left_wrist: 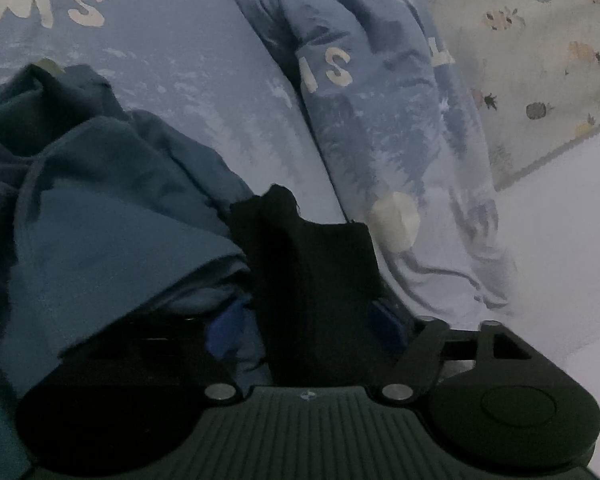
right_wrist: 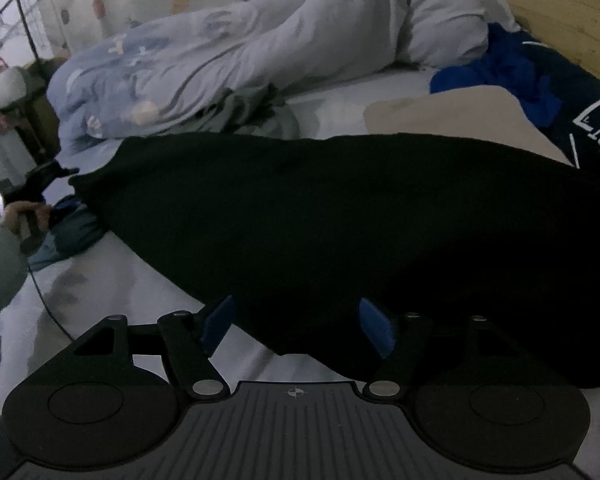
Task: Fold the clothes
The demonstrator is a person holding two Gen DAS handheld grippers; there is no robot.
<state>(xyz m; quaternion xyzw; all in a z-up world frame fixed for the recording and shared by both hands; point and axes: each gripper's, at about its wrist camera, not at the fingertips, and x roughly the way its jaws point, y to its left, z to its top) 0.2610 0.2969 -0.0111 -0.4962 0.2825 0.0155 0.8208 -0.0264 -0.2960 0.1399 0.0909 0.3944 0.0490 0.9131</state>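
A black garment (right_wrist: 340,216) lies stretched across the white bed sheet (right_wrist: 140,280). My right gripper (right_wrist: 296,320) has its blue pads (right_wrist: 374,326) spread wide, with the garment's near edge lying between them. My left gripper (left_wrist: 304,312) holds the garment's other end (left_wrist: 312,264); black cloth stands up between its blue pads (left_wrist: 224,328). The left gripper also shows at the far left of the right wrist view (right_wrist: 36,196), at the garment's corner. A teal garment (left_wrist: 100,200) lies crumpled beside the left gripper.
A light blue printed duvet (left_wrist: 204,80) is bunched behind the garments. A blue garment (right_wrist: 504,68), a dark printed one (right_wrist: 596,128) and a beige one (right_wrist: 460,116) lie near the wooden headboard (right_wrist: 560,4). A grey-green garment (right_wrist: 244,112) lies by the duvet.
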